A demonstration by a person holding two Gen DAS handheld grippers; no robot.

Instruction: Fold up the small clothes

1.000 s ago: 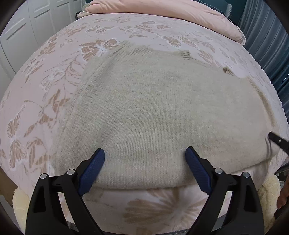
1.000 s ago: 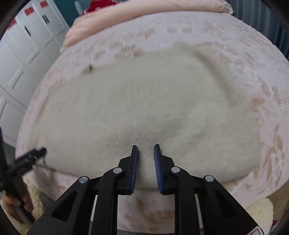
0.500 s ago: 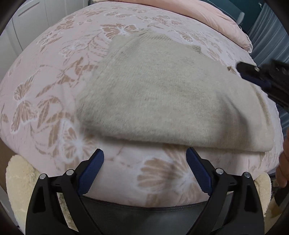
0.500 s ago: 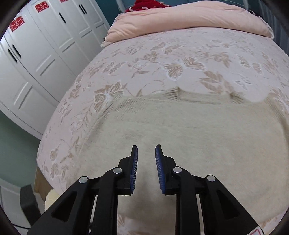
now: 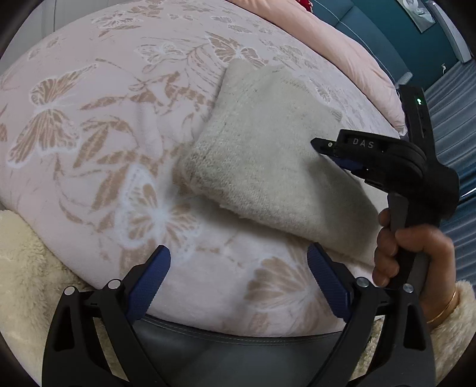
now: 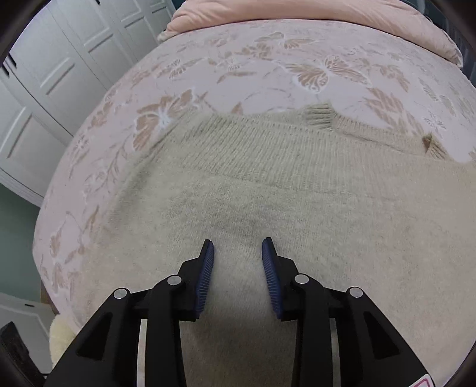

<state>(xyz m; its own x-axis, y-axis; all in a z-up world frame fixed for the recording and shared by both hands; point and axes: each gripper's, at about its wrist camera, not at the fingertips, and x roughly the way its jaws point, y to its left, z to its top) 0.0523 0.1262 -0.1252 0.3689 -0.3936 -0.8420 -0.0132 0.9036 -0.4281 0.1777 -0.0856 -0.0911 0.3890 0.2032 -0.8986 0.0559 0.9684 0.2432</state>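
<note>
A folded beige knit sweater (image 5: 267,154) lies on the floral bedspread (image 5: 98,125). My left gripper (image 5: 238,253) stands wide open over bare bedspread, just short of the sweater's near edge, with nothing between its fingers. A hand (image 5: 413,253) holds my right gripper (image 5: 330,148) over the sweater's right part. In the right wrist view the sweater (image 6: 297,193) fills the frame, ribbed collar (image 6: 319,117) at the far edge. The right gripper (image 6: 238,247) hovers close above the knit. Its jaws are opening, with no cloth pinched between the pads.
A pink duvet (image 6: 312,15) is heaped at the far end of the bed. White wardrobe doors (image 6: 59,74) stand to the left. A cream fleece sleeve (image 5: 23,282) and the bed's grey edge (image 5: 238,336) lie under the left gripper.
My left gripper has drawn back off the sweater onto bare bedspread and rolled. My right gripper has swung across over the sweater's middle, and its jaws have widened.
</note>
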